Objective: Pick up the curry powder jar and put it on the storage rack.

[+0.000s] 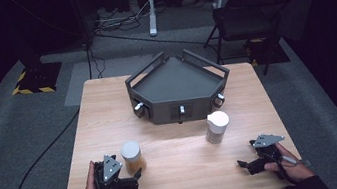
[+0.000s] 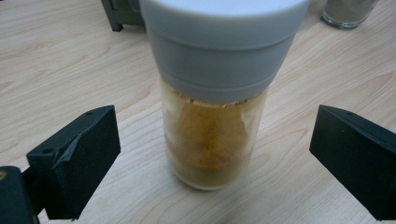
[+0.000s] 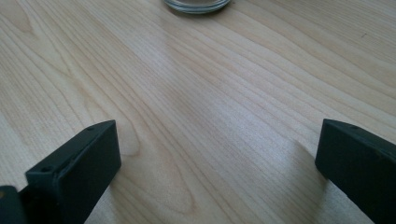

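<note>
A glass jar of orange-brown powder (image 1: 132,158) with a pale grey lid stands upright on the wooden table (image 1: 183,173) at the front left. My left gripper (image 1: 137,176) sits just in front of it, open. In the left gripper view the jar (image 2: 212,140) stands between the two wide-apart jaws, touching neither. A second jar with a white lid (image 1: 217,126) stands right of centre. My right gripper (image 1: 241,164) rests low near the front right edge, open, with bare wood between its jaws; the jar's glass base (image 3: 197,4) shows at the top of the right gripper view.
A dark grey angular tray-like box with rails and front knobs (image 1: 178,89) stands at the table's far middle. Beyond the table, on grey carpet, are a black folding chair (image 1: 250,11), white frame legs (image 1: 153,23) and cables.
</note>
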Tool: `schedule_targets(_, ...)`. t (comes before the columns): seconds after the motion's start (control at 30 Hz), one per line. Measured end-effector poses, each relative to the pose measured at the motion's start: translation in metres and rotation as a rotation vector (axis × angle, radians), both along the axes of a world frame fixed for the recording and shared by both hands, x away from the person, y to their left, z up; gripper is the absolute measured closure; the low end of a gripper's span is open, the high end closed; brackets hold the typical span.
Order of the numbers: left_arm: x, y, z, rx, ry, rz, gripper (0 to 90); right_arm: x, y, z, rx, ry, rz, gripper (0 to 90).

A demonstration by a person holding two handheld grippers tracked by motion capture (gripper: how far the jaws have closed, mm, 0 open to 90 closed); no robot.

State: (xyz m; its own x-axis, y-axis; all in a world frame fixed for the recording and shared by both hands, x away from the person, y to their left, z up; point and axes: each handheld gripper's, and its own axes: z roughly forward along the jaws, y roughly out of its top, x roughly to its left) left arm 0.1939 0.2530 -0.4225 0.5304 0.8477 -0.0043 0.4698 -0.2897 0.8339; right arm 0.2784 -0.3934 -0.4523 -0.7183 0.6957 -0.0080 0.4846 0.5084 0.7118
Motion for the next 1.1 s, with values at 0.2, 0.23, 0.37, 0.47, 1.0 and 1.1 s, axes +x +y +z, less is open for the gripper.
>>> schedule_targets(0.2,0.007,-0.005,0.000,-0.006,0.000,-0.002,1.8,0.000,0.000,0.000,0.000,0.000,0.000,0.0)
schedule_targets(0.23,0.008,-0.005,0.000,-0.010,0.002,-0.001,1.8,0.000,0.000,0.000,0.000,0.000,-0.001,0.0)
schedule_targets(0.37,0.012,-0.007,0.000,-0.008,0.009,-0.002,1.8,0.000,0.000,0.000,0.001,0.000,0.000,0.0)
schedule_targets(0.47,0.017,-0.007,-0.001,-0.018,0.018,-0.003,1.9,0.000,0.000,0.000,0.000,0.000,0.000,0.0)
schedule_targets(1.0,0.024,-0.010,-0.009,-0.080,-0.011,0.033,28.7,0.000,0.000,0.000,0.000,0.000,0.000,0.0)
schedule_targets(1.1,0.025,-0.011,-0.007,-0.070,-0.018,0.025,33.1,0.000,0.000,0.000,0.000,0.000,0.000,0.0)
